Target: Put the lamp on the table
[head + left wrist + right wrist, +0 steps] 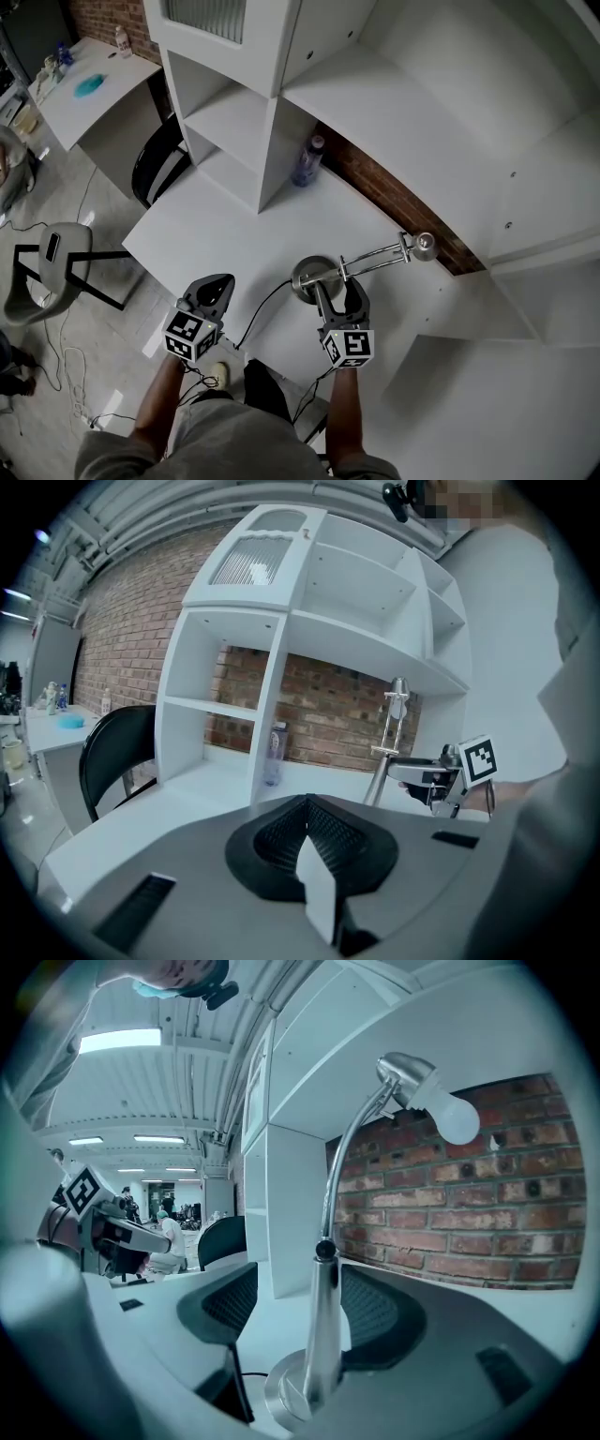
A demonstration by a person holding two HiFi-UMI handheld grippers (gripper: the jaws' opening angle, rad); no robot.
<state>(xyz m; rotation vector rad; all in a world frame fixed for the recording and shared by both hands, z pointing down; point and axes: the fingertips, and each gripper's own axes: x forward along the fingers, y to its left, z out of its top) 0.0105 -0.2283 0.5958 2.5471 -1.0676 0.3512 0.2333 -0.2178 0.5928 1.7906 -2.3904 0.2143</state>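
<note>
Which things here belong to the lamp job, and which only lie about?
For the job:
lamp, standing on the white table
right tongs, open, around the lamp's stem
left tongs, shut, holding nothing

Just lying about:
plastic bottle, beside the shelf unit divider
black chair

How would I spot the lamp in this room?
Start at the white desk bearing the white shelf unit. Near its front edge, between the open jaws of the right gripper, stands the lamp. Unlike the clear bottle further back, it is shiny metal with a round base and bare bulb.
</note>
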